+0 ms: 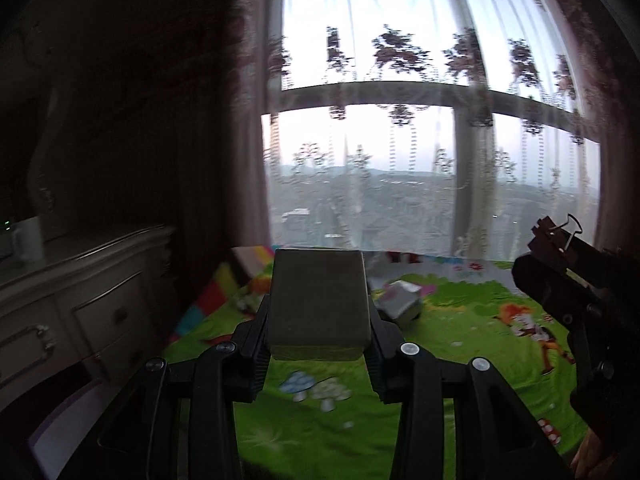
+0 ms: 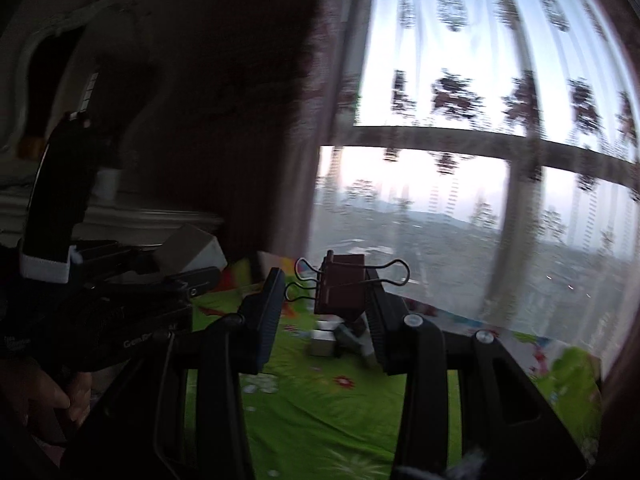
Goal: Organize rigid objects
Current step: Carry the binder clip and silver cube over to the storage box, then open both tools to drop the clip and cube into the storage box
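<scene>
My left gripper [image 1: 318,316] is shut on a grey rectangular box [image 1: 319,304] and holds it above the green play mat [image 1: 440,380]. It also shows in the right wrist view [image 2: 188,252] at the left. My right gripper [image 2: 326,300] holds a dark binder clip [image 2: 344,286] by its wire handles, raised above the mat. The clip also shows at the right edge of the left wrist view [image 1: 554,238]. Small grey boxes lie on the mat [image 1: 400,304], also seen in the right wrist view [image 2: 336,338].
A pale dresser with drawers [image 1: 80,300] stands at the left, with a white cup [image 1: 26,240] on top. A window with a sheer patterned curtain [image 1: 400,120] fills the back. The mat is printed with cartoon figures [image 1: 532,328].
</scene>
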